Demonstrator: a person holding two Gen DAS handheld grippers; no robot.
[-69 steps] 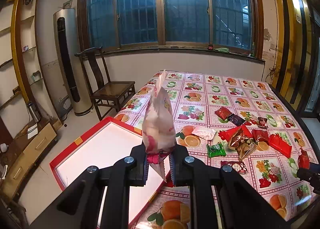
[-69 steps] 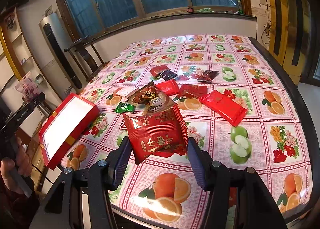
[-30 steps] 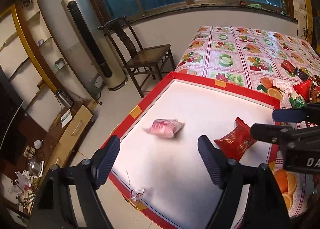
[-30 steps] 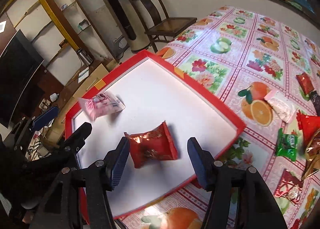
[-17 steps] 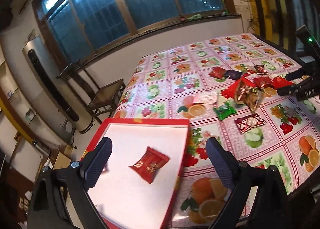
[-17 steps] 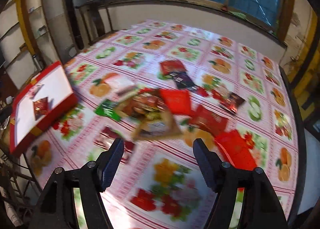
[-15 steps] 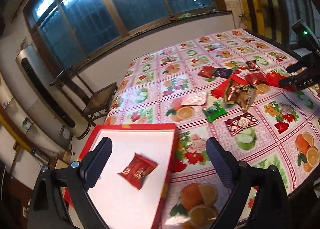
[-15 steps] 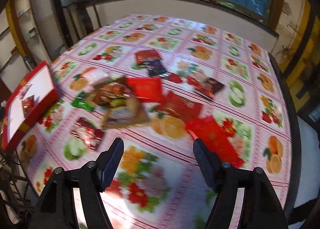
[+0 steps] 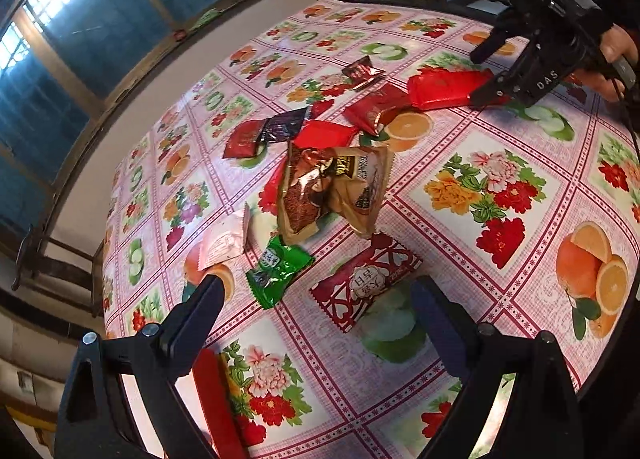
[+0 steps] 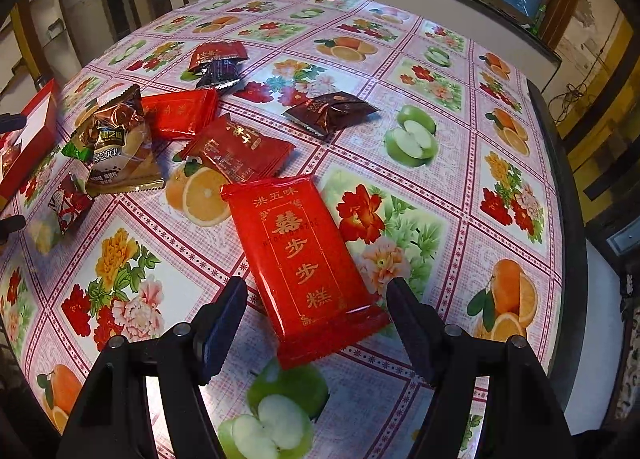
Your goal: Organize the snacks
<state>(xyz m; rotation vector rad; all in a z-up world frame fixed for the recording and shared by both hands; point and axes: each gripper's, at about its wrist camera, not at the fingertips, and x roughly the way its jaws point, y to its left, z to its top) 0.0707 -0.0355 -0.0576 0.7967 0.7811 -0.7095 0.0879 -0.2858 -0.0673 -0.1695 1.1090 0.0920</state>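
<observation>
**Both grippers poised over the snack pile, jaws wide**

Left side first: the red box (image 10: 30,147) sits at the table's left edge, its red wall just beside the left gripper (image 9: 316,315). That gripper tilts down over the fruit-print tablecloth (image 9: 500,187), fingers spread wide, having just been opening, nothing between the pads. Just ahead of it lies a red-and-white heart-pattern packet (image 9: 366,283), long axis slanting up to the right; a green packet (image 9: 278,269) sits touching nothing to its left. Beyond, the brown-and-gold bag (image 9: 332,191) props up on the pile.

Moving right, open cloth stretches to the dark table rim (image 10: 560,187), plenty of room there. The right gripper (image 10: 316,311) angles steeply down, fingers apart and recently widening, straddling the near end of the long red packet (image 10: 304,259) without pressing it. That packet lies flat, long axis running away and slightly left. A hand (image 9: 618,55) grips the right tool's handle.
</observation>
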